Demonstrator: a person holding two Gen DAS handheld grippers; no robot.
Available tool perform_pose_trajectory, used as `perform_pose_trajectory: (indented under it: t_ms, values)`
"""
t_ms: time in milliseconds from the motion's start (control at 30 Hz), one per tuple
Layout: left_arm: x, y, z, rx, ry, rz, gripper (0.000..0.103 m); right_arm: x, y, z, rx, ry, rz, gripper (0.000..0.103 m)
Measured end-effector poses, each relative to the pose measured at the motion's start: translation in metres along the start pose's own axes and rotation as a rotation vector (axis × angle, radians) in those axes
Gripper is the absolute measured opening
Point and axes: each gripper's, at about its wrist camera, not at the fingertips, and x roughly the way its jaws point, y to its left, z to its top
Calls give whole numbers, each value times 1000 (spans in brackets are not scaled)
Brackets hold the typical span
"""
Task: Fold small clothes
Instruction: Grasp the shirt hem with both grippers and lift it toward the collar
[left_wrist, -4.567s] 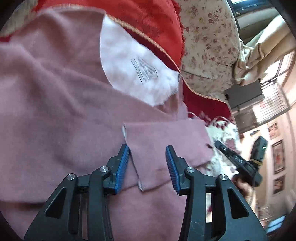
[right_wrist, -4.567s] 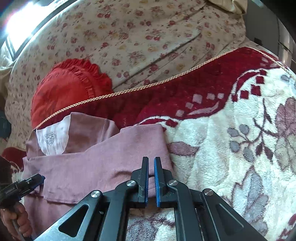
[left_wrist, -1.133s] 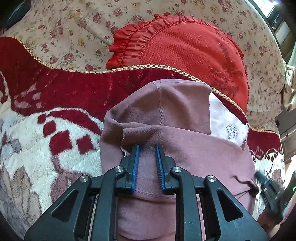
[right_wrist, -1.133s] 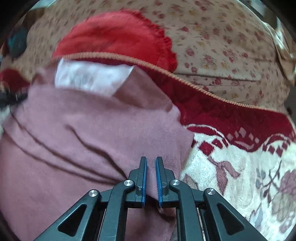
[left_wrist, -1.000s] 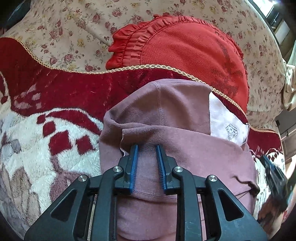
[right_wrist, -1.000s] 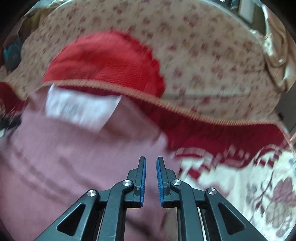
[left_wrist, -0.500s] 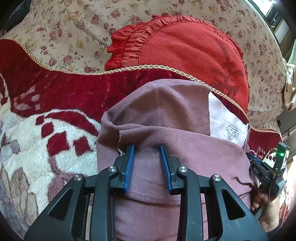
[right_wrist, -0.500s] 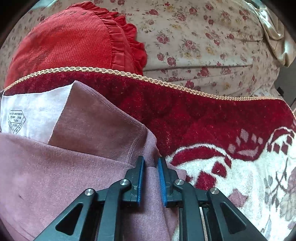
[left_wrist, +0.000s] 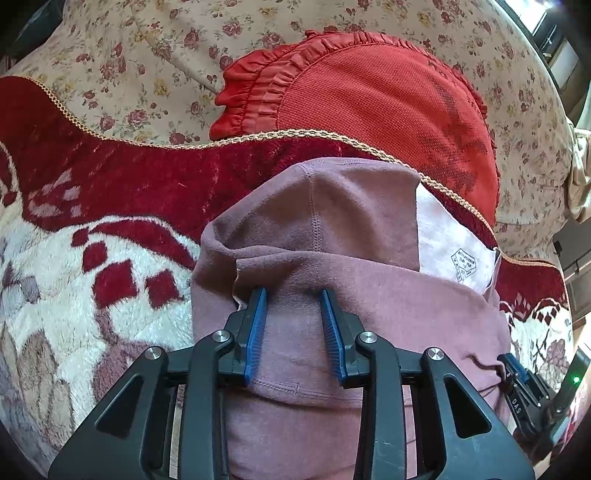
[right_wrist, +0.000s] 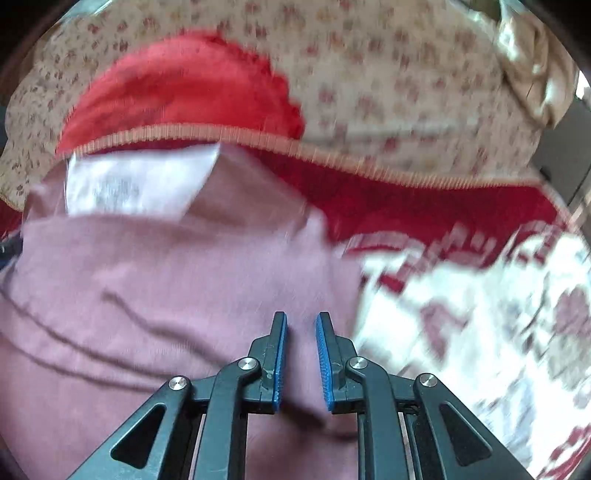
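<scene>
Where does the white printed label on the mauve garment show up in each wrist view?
Left wrist: white label at right of centre, on the mauve garment, beyond the left gripper.
Right wrist: label at upper left, blurred.
Shared landmark: the red frilled cushion just behind it.

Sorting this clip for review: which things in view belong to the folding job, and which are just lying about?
Part of the job:
- pink garment, folded over on the blanket
- left gripper, jaws apart over the fold
- right gripper, jaws slightly apart at the garment's edge

Just lying about:
- red cushion
- red and white blanket
- floral sofa cover
</scene>
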Motion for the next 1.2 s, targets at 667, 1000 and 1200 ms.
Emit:
perform_pose_trajectory:
  t_ms: [667, 1000, 1200]
  values:
    - [-58, -1, -22, 3, -111, -135, 53, -83, -53, -31, 81, -195, 9, 20]
    - [-103, -13, -102, 108, -13, -225, 53, -143, -70, -148, 32, -186, 283, 20]
    - [-101, -6, -159, 198, 125, -171, 53, -145, -26, -184, -103, -112, 404, 20]
